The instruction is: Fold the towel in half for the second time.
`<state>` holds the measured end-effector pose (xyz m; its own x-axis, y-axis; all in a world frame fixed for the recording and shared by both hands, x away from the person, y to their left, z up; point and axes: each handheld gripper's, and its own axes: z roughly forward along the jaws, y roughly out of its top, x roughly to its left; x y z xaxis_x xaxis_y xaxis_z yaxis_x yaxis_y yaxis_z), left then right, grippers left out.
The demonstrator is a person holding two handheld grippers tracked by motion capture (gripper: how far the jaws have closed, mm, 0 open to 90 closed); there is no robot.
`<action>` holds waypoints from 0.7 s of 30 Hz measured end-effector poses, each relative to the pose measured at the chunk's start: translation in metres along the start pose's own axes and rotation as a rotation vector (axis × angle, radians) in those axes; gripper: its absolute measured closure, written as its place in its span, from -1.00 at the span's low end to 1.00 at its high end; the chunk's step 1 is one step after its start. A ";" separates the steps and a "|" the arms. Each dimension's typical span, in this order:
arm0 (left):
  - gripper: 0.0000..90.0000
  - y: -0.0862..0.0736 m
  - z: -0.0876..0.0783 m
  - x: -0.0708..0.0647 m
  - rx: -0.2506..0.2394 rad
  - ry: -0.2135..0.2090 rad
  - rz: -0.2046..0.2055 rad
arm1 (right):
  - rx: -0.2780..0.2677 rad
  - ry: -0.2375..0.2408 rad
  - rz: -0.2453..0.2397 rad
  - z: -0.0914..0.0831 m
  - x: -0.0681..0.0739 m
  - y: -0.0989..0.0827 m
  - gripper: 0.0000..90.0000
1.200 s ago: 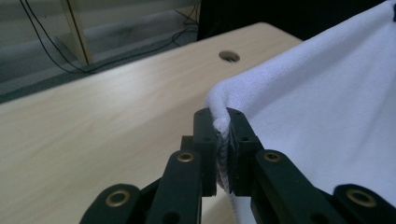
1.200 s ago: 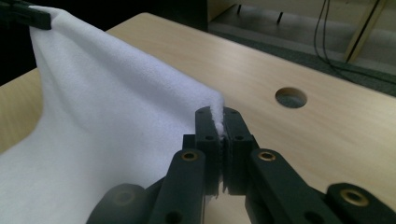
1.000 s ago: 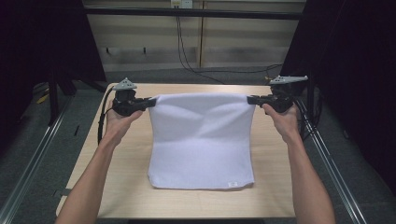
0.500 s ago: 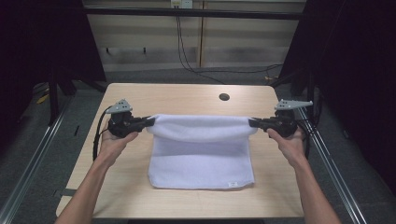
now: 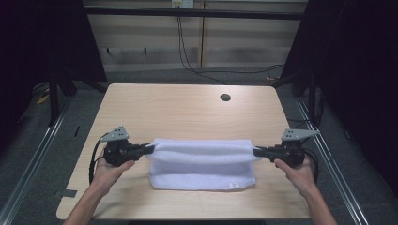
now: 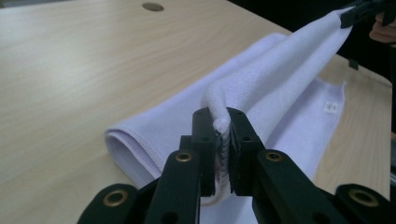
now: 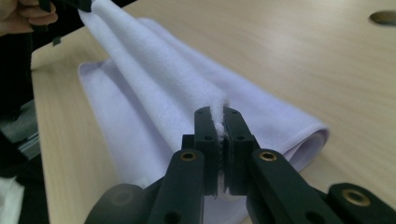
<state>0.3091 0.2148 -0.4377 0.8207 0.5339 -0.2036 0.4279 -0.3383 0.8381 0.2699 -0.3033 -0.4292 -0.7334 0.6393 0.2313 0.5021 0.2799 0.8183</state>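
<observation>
White terry pinched at both ends: left hand-held gripper (image 5: 149,149) was clamped on one upper corner of the towel (image 5: 202,161), with bunched cloth squeezed between its black jaws in the left gripper view (image 6: 222,128). Right hand-held gripper (image 5: 256,151) was clamped on the opposite upper corner the same way; the right gripper view showed a thin ridge of fabric caught between the pads (image 7: 219,123).

Both hand-held grippers pointed inward toward each other, roughly level and low over the table (image 5: 187,110). The held edge ran fairly taut between them, slightly raised. From there the cloth draped down onto a lower layer lying flat on the table, so the towel sat folded over on itself, with a rounded fold visible at each side edge (image 6: 122,149) (image 7: 310,140). A small label (image 5: 233,185) sat near the front right corner of the bottom layer.

The towel lay in the front half of the table, about centred left to right. Left hand (image 5: 109,172) and right hand (image 5: 298,172) gripped the handles just outside the towel's ends, forearms coming in from the near edge. A round grommet hole (image 5: 225,97) sat in the far right part of the tabletop, well apart from the towel.
</observation>
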 end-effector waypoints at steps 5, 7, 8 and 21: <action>0.83 -0.022 0.009 -0.006 0.102 -0.015 0.007 | 0.093 0.019 0.000 0.010 0.009 -0.026 0.89; 0.82 -0.028 0.011 -0.011 0.144 -0.028 0.027 | 0.096 0.033 0.008 0.010 0.012 -0.035 0.85; 0.81 -0.030 0.010 -0.013 0.158 -0.032 0.036 | 0.107 0.028 0.007 0.011 0.013 -0.038 0.82; 0.48 -0.061 -0.003 -0.034 0.210 -0.059 0.024 | 0.197 0.011 0.030 0.002 0.033 -0.067 0.41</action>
<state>0.2535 0.2193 -0.4806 0.8494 0.4800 -0.2193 0.4727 -0.5072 0.7206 0.2130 -0.2998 -0.4772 -0.7215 0.6415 0.2606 0.6028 0.3969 0.6921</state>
